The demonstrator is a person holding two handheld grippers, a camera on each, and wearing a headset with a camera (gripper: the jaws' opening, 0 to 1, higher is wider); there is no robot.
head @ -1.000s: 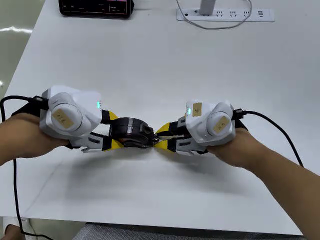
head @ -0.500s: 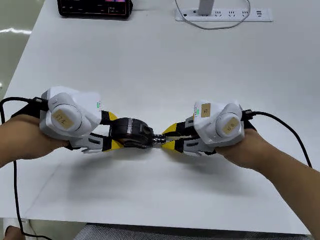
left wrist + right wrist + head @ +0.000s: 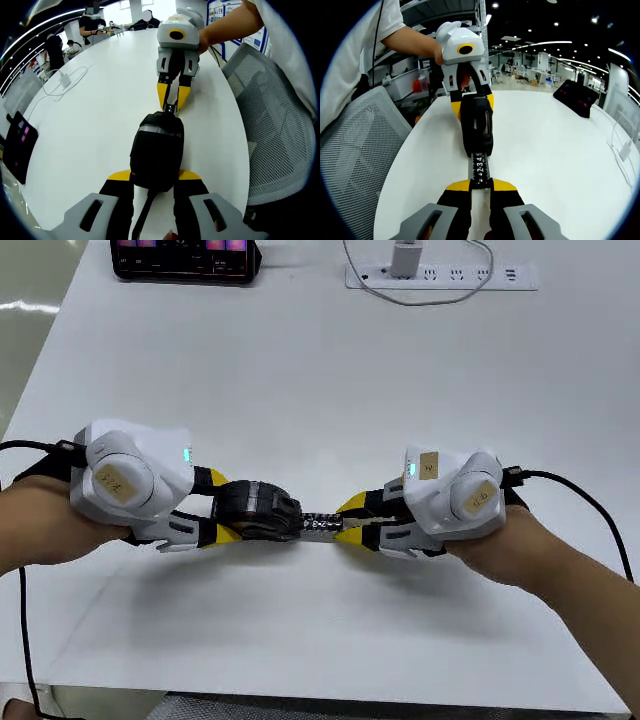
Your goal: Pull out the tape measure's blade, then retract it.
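Observation:
A black tape measure (image 3: 256, 510) rests low over the white table, held between the jaws of my left gripper (image 3: 222, 512), which is shut on its case (image 3: 157, 150). A short length of its blade (image 3: 321, 524), printed with numbers, reaches right from the case. My right gripper (image 3: 352, 521) is shut on the blade's end. In the right gripper view the blade (image 3: 480, 167) runs from the case (image 3: 476, 125) down into my right gripper (image 3: 480, 186). The right gripper (image 3: 170, 104) also shows ahead of the case in the left gripper view.
A white power strip (image 3: 440, 276) with a plugged-in charger and looped cable lies at the table's far edge. A dark device with a lit screen (image 3: 185, 257) sits at the far left. Black cables trail from both grippers. A grey mesh chair (image 3: 270, 125) stands by the table.
My right gripper has moved rightward away from the case, drawing a short stretch of blade out. The left gripper holds the case in nearly the same place.

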